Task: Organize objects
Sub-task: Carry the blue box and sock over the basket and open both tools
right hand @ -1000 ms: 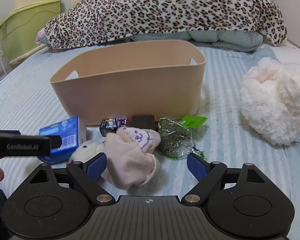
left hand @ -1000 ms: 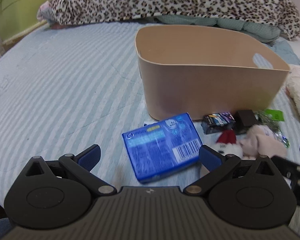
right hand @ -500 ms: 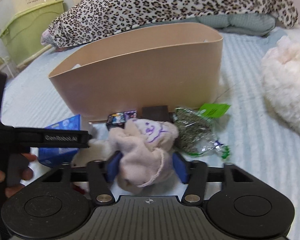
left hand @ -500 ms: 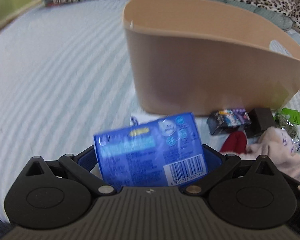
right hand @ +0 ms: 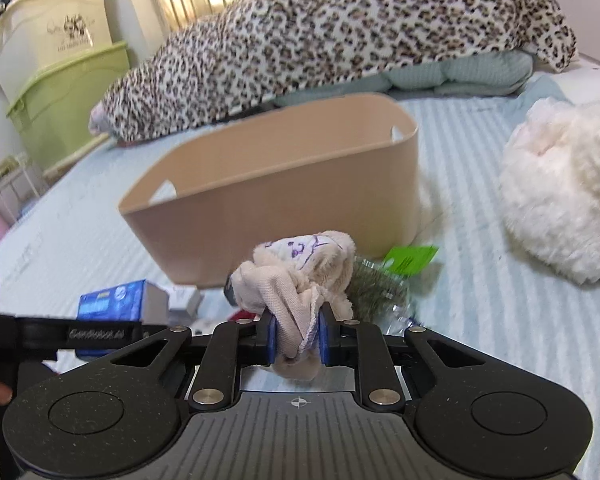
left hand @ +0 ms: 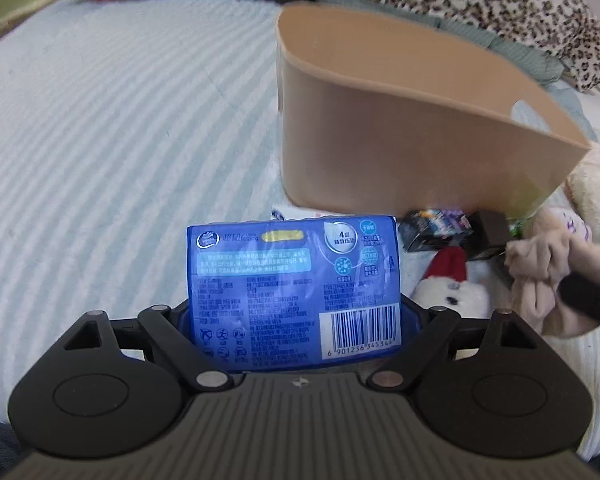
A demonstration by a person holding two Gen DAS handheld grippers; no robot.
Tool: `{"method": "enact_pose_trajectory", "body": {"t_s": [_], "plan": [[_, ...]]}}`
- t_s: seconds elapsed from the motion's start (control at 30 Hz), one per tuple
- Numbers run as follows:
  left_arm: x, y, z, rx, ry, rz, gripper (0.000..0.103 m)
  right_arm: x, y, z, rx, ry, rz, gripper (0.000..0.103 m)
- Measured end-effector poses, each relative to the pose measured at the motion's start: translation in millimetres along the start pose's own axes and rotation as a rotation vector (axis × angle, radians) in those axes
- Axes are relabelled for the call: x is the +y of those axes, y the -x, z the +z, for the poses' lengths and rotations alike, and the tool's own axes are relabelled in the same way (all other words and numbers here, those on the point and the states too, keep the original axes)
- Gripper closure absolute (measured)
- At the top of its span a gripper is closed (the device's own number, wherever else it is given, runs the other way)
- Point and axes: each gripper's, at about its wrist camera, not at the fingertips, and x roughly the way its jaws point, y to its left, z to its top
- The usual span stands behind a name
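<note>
My left gripper (left hand: 296, 316) is shut on a blue tissue pack (left hand: 294, 284) and holds it above the bed, in front of the tan bin (left hand: 400, 148). The pack also shows in the right wrist view (right hand: 114, 300). My right gripper (right hand: 296, 340) is shut on a beige cloth bundle with purple print (right hand: 300, 280), lifted in front of the tan bin (right hand: 284, 204). That bundle also shows in the left wrist view (left hand: 548, 264). The bin looks empty where its inside shows.
On the striped bed by the bin lie a small dark printed box (left hand: 436, 228), a dark block (left hand: 494, 232), a white plush with a red hat (left hand: 452, 284) and a green-labelled bag (right hand: 384, 280). A fluffy white plush (right hand: 560, 188) lies at right. Leopard blanket (right hand: 340, 36) behind.
My left gripper closed on the blue pack and lifted it. My right gripper closed on the beige cloth bundle and raised it off the bed.
</note>
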Motion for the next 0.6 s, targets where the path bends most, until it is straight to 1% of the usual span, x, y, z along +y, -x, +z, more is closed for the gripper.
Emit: {"method": "enact_pose_trajectory", "body": {"t_s": [0.17, 0.27, 0.33, 0.43, 0.53, 0.6], "plan": [[-2.1, 45.9, 10.6, -0.111, -0.029, -0.001, 0.014, -3.8, 18.4, 18.2, -0.08, -0.019, 0.012, 0.085], [-5.1, 68.9, 21.1, -0.188, -0.048, 0.002, 0.013, -3.4, 26.6, 31.3, -0.139, -0.012, 0.008, 0.085], [-14.8, 77.4, 29.6, -0.23, -0.063, 0.001, 0.013, -3.7, 27.8, 42.4, -0.17, -0.014, 0.009, 0.085], [-25.5, 79.7, 50.5, -0.285, -0.082, 0.006, 0.013, -3.7, 27.2, 61.2, -0.211, -0.017, 0.017, 0.085], [-36.0, 75.6, 69.5, -0.352, -0.092, 0.034, 0.013, -4.0, 21.6, 77.6, -0.246, -0.031, 0.019, 0.085], [-43.9, 69.5, 79.4, -0.366, -0.111, 0.037, 0.013, -5.2, 13.9, 85.7, -0.255, -0.049, 0.026, 0.085]]}}
